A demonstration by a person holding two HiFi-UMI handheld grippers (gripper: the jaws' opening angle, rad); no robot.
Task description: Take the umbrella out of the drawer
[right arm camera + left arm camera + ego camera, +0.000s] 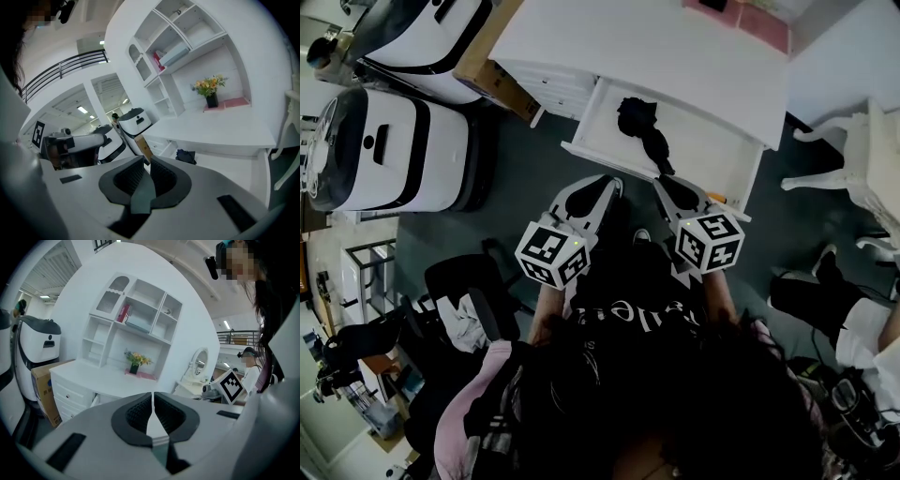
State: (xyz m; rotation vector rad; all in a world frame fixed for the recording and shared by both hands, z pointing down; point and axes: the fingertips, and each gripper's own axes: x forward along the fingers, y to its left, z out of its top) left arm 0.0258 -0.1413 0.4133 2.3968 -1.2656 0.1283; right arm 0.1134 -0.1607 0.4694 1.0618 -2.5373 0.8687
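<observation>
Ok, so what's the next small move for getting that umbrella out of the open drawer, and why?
Probably open the right hand-held gripper and ease it forward over the drawer. Its jaws are shut and empty, short of the black umbrella, which lies untouched inside the drawer with its narrow end towards that gripper.

umbrella (643,131): black | drawer (585,122): white | floor (530,164): dark grey | left claw (612,186): white, black-and-white square-marker cube

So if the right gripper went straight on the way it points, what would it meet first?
Probably the black umbrella in the open drawer: the shut right gripper points at its near end. Depth is unclear; it might clip the drawer's front first.
</observation>
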